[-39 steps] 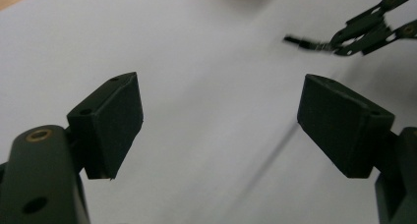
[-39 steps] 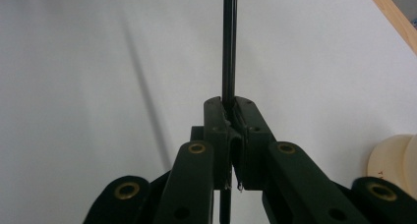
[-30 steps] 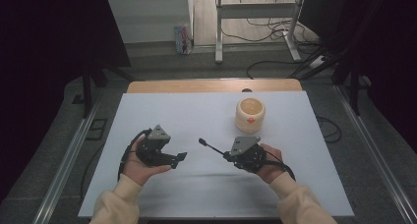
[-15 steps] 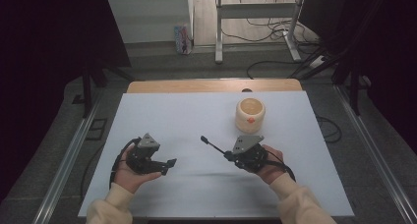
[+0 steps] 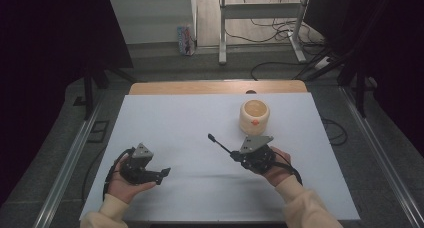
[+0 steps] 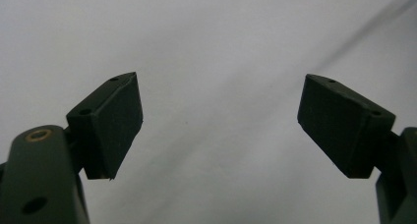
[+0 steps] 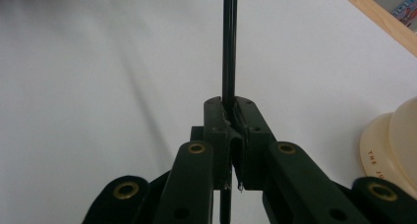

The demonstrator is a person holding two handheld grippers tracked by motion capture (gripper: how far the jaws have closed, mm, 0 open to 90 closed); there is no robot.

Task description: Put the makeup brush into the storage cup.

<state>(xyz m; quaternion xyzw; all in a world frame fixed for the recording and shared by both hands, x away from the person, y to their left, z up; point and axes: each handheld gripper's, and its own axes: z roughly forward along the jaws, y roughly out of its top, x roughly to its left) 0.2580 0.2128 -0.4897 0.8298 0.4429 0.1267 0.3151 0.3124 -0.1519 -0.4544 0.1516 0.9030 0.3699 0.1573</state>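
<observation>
The right gripper (image 5: 234, 154) is clamping a black pen (image 5: 218, 143), which is pointing up-left over the white table (image 5: 175, 118). A cream cup (image 5: 254, 116) is standing just beyond it. The left gripper (image 6: 220, 123) is hovering with jaws apart, nothing between them.

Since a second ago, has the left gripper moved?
Yes. In the high view the left gripper has slid toward the table's near left corner, farther from the cream cup, which stays put.

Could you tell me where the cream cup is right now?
In the high view the cup stands right of centre on the white table, just beyond the right gripper.
</observation>
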